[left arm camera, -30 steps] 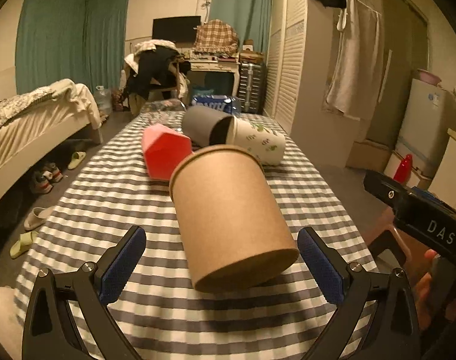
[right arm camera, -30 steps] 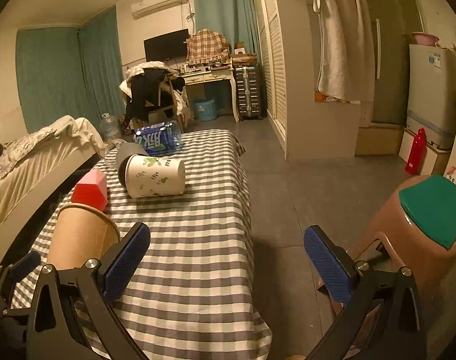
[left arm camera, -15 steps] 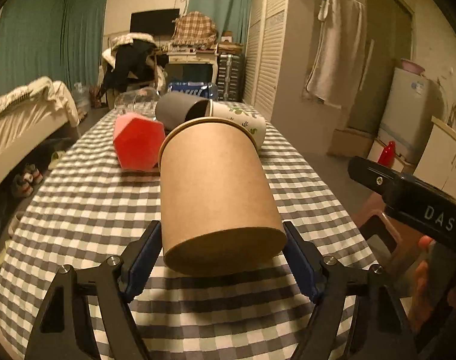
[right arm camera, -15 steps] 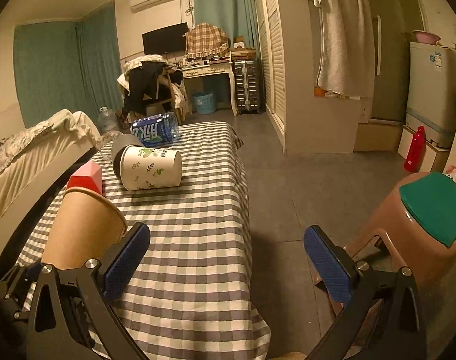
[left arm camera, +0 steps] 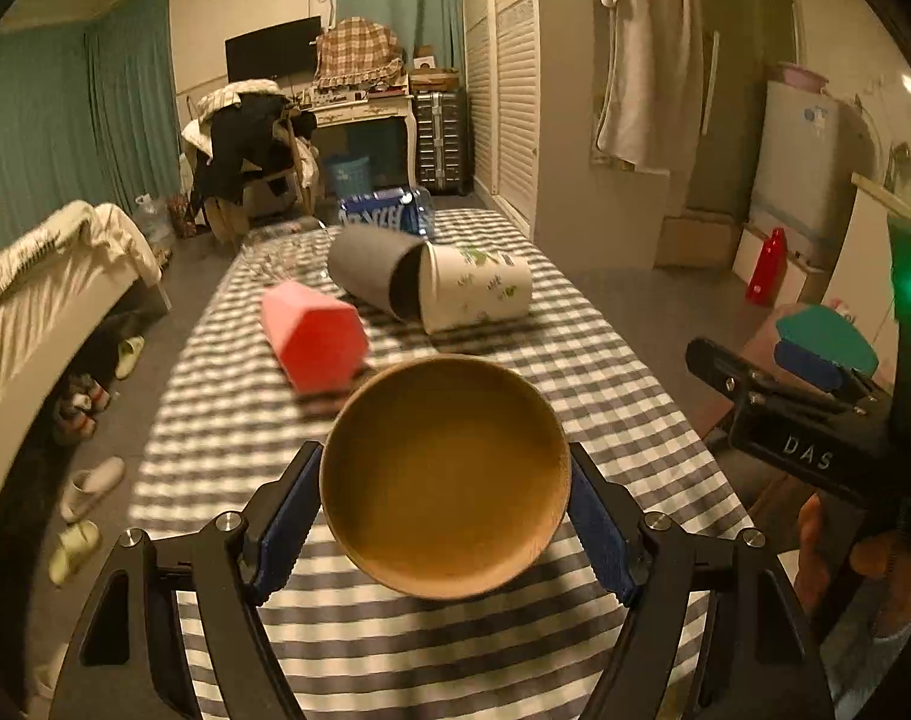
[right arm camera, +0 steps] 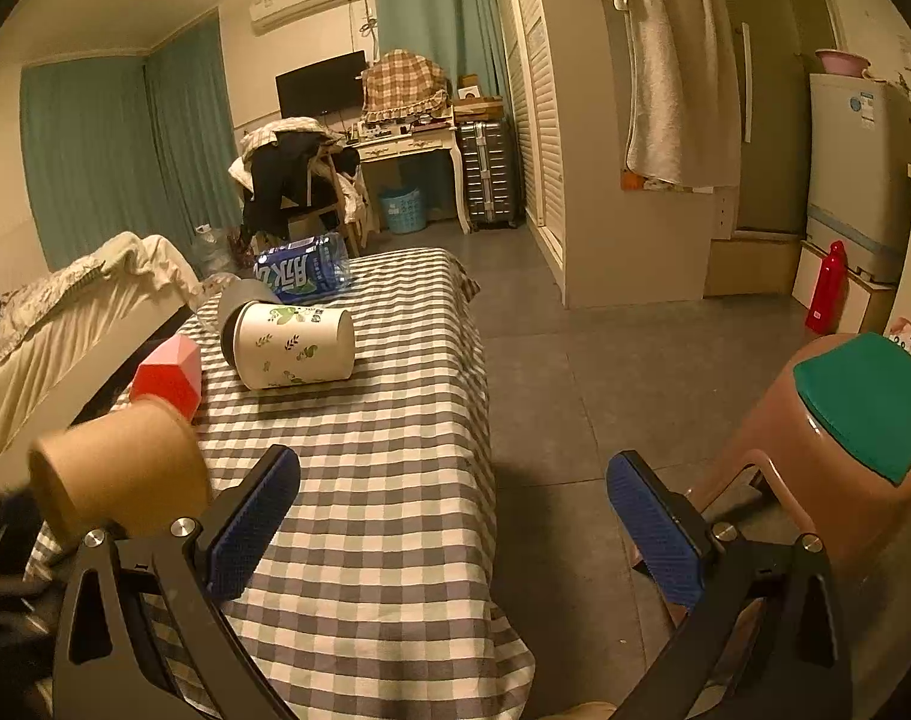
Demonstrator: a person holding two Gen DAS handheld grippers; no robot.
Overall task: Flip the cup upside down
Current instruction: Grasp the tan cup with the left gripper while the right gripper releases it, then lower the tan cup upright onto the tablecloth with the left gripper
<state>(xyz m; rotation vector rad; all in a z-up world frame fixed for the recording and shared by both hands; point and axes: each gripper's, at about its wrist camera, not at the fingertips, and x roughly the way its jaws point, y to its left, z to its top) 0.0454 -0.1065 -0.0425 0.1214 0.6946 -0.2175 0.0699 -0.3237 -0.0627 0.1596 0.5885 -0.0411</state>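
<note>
left gripper (left arm camera: 445,507) clamped on the brown paper cup (left arm camera: 445,476), lifted over the checked table (left arm camera: 605,372), round end facing camera, contents unclear, right gripper (right arm camera: 453,513) wide open, holding nothing, white leaf-print cup (right arm camera: 296,347) lying sideways

Obstacles, as I see them from here: brown paper cup (left arm camera: 446,474) fills the whole gap in my left gripper (left arm camera: 446,516), blue pads touching both sides. Just beyond it, red faceted cup (left arm camera: 313,336) lying on the checked tablecloth (left arm camera: 623,384). Farther back, grey cup (left arm camera: 374,267) and white leaf-print cup (left arm camera: 476,288), touching. Behind those, blue-labelled bottle (left arm camera: 386,213). Free room: bare cloth along the table's right side. My right gripper (right arm camera: 452,513), pads spread wide, has open floor ahead; pink stool (right arm camera: 845,444) close on its right.
</note>
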